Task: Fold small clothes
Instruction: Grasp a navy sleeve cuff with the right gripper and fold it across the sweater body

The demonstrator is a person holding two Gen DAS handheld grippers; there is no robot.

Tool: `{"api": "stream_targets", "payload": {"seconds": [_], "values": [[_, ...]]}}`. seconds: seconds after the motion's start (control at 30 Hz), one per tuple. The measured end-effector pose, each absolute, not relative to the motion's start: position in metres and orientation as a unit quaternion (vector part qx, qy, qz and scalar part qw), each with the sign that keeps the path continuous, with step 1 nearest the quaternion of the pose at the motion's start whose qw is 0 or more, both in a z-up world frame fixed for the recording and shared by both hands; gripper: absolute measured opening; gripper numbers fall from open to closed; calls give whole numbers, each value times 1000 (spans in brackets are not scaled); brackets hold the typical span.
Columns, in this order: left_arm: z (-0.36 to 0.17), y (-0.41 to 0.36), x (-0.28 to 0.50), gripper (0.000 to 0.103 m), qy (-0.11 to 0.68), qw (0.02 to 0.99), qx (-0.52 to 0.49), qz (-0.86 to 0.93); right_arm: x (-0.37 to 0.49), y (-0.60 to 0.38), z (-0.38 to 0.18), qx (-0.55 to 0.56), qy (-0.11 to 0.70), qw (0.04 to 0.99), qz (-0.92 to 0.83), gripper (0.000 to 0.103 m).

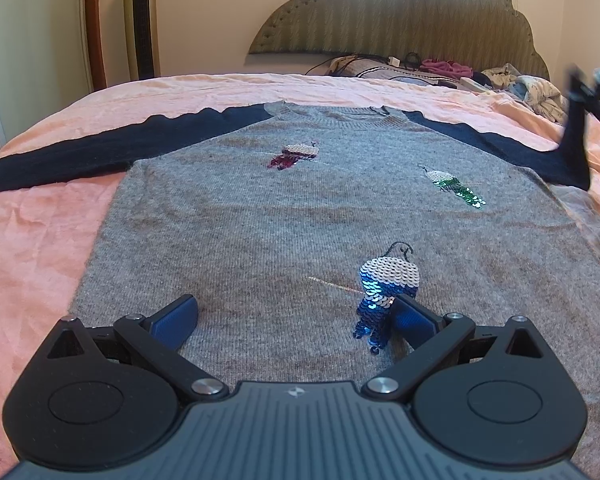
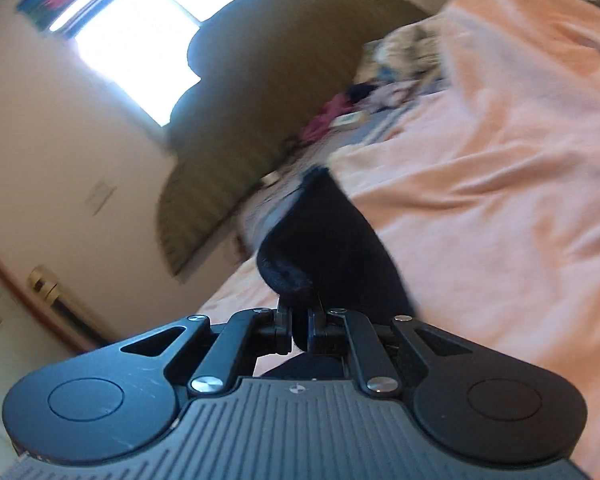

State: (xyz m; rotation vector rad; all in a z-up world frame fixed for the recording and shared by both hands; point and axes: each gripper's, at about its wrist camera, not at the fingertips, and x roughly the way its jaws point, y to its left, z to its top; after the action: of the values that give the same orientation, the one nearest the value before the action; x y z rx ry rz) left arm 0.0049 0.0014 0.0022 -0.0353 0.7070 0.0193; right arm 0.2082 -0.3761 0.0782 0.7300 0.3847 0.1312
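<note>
Left wrist view: the sweater (image 1: 300, 216) lies flat, face up, on the pink bedspread (image 1: 40, 248), collar far, hem near, so its long axis runs away from the camera. The left gripper (image 1: 296, 320) hovers over the near hem area with its jaws wide apart and nothing between them; the right-hand blue pad sits beside the blue sequin bird (image 1: 384, 292). The left sleeve (image 1: 60, 160) stretches flat out to the left. At the far right the right sleeve (image 1: 576, 148) is lifted off the bed, its cuff up at the blurred right gripper (image 1: 592, 88).

Right wrist view: the right gripper (image 2: 299, 320) has its jaws pinched almost together on the dark sleeve cuff (image 2: 324, 240), which bulges beyond the fingers. The picture is smeared. The headboard (image 2: 240, 120) lies ahead and left.

By my judgement the sweater's body lies left of this hand, so the sleeve should be carried leftward across the chest, crosswise to the long axis.
</note>
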Motion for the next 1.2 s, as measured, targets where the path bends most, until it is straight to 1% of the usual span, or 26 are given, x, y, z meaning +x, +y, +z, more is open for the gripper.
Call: {"api": "stream_targets", "payload": {"seconds": [0.13, 0.27, 0.3, 0.33, 0.37, 0.4, 0.43, 0.47, 0.53, 0.63, 0.7, 0.73, 0.8, 0.83, 0.87, 0.93, 1.0, 1.03, 1.07, 1.1, 1.17, 1.2], "values": [[2, 2, 5, 103, 346, 938, -17, 9, 234, -256, 82, 320, 231, 898, 194, 14], [2, 2, 5, 103, 346, 938, -18, 9, 248, -168, 47, 292, 304, 876, 233, 14], [2, 2, 4, 103, 345, 938, -19, 9, 251, -153, 36, 282, 327, 871, 235, 15], [2, 2, 4, 103, 345, 938, -20, 8, 246, -138, 27, 269, 350, 867, 232, 20], [2, 2, 4, 103, 344, 939, -20, 8, 247, -136, 22, 257, 368, 865, 224, 34], [2, 2, 5, 103, 344, 939, -21, 8, 225, -133, 19, 257, 357, 870, 224, 34], [2, 3, 4, 103, 344, 939, -21, 7, 210, -141, 24, 264, 341, 873, 227, 40], [2, 3, 4, 103, 343, 939, -23, 6, 200, -152, 30, 269, 330, 876, 226, 55], [3, 8, 4, 103, 341, 939, -34, 0, 179, -176, 38, 265, 301, 887, 231, 71], [13, 24, 11, 103, 344, 935, -89, -16, 162, -206, 35, 206, 280, 916, 202, 72], [24, 39, 25, 103, 342, 926, -153, -41, 157, -229, 24, 201, 279, 923, 170, 72], [28, 44, 33, 103, 341, 922, -179, -46, 157, -240, 16, 218, 281, 921, 159, 72], [35, 56, 62, 103, 340, 907, -243, -57, 156, -262, 5, 294, 284, 899, 159, 72], [36, 59, 75, 103, 340, 902, -257, -63, 158, -269, 2, 321, 268, 894, 163, 72], [37, 60, 95, 103, 348, 896, -268, -64, 156, -274, 1, 332, 258, 893, 160, 76], [32, 58, 131, 103, 373, 886, -270, -55, 158, -278, -3, 347, 261, 886, 162, 76], [24, 50, 161, 94, 394, 883, -252, -40, 160, -279, -5, 354, 259, 883, 166, 76], [20, 44, 173, 86, 405, 883, -236, -32, 162, -279, -6, 355, 258, 882, 168, 76], [19, 36, 179, 81, 399, 892, -212, -25, 162, -279, -6, 357, 258, 882, 170, 76], [20, 28, 185, 70, 391, 902, -183, -18, 162, -279, -6, 358, 256, 881, 172, 77], [19, 8, 195, 24, 396, 913, -103, 15, 163, -279, -7, 358, 254, 881, 175, 79], [20, 2, 198, 16, 394, 916, -72, 31, 163, -278, -7, 358, 254, 881, 177, 79]]}}
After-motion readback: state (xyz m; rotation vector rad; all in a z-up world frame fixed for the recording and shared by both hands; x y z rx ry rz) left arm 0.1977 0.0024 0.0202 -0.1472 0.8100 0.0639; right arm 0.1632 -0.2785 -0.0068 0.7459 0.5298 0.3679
